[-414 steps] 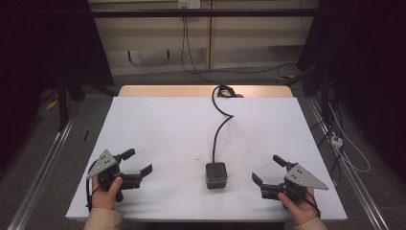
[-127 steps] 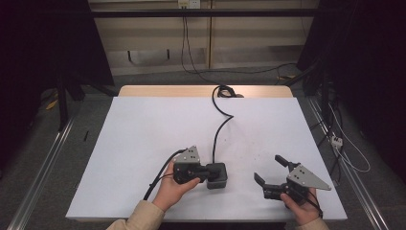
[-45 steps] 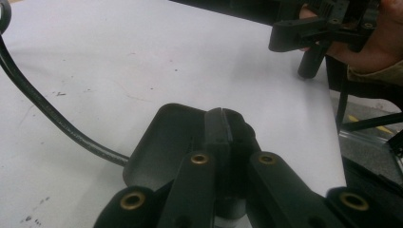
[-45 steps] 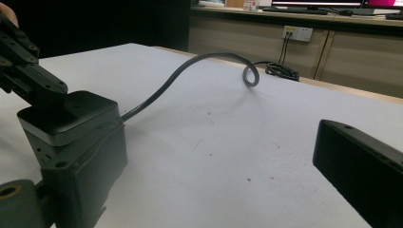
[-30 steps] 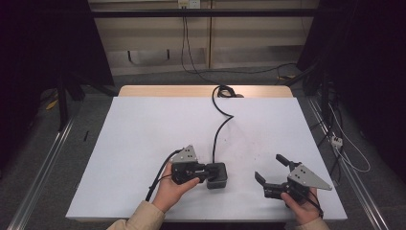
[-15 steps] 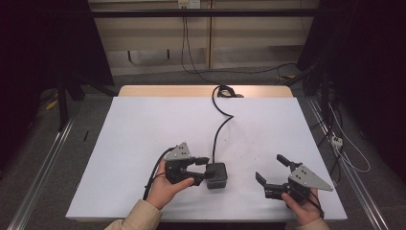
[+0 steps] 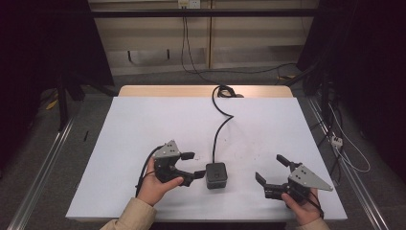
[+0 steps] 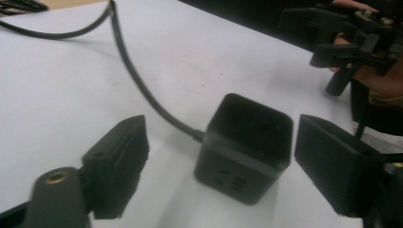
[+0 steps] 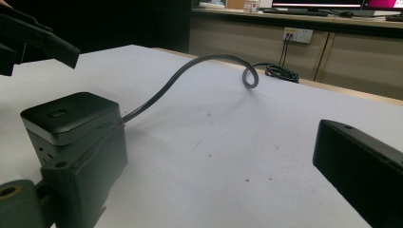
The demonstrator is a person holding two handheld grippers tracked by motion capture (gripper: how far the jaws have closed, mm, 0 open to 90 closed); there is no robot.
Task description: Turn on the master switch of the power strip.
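White covering spreads over the table in the middle of the high view, with dark floor on both sides and a pale wall along the top.

A second ago the left gripper was tight against the left side of the black cube, lower centre of the frame. Now it sits a little further left, just beside the cube and no longer touching it. Its jaws have just been opening and stand wide, gripping nothing. The cube is where it was, and its cord runs up the frame in the same curve to a coil at the table's far edge. The right gripper, lower right, is unchanged from the earlier frames: jaws spread wide and empty, well apart from the cube.

From the left gripper view, the cube stands between the two jaws with clear gaps on both sides, and markings show on its near face. The right gripper appears in the upper right there. From the right gripper view, a small slot shows on top of the cube, at the left behind the jaw, with wall sockets at the upper right.
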